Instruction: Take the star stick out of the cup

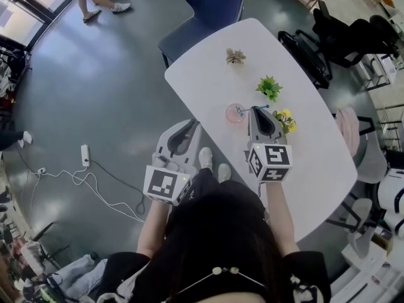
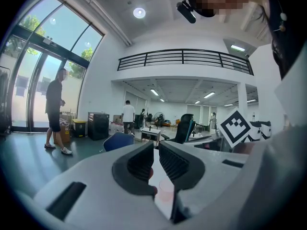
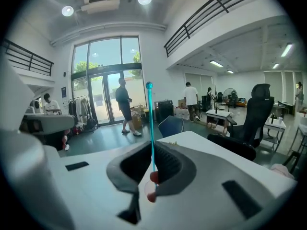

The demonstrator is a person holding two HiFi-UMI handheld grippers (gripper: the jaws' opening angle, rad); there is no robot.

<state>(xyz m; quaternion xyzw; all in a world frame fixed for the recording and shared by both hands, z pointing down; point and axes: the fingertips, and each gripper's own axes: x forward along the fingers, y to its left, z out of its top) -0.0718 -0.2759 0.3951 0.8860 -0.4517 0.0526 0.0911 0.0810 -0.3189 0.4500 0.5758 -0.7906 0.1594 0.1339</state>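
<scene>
A pink cup stands on the white oval table. A thin teal star stick sticks out of it toward my right gripper, which sits just right of the cup. In the right gripper view the stick runs straight up between the jaws of the right gripper, which are shut on it; the cup shows faintly below. The stick's star end is hidden. My left gripper hovers off the table's left edge, jaws together and empty. Through the slit of the left gripper the cup shows.
A green plant, a dried plant and a yellow flower piece stand on the table beyond and beside the cup. A blue chair is at the far end, black chairs to the right. Cables lie on the floor.
</scene>
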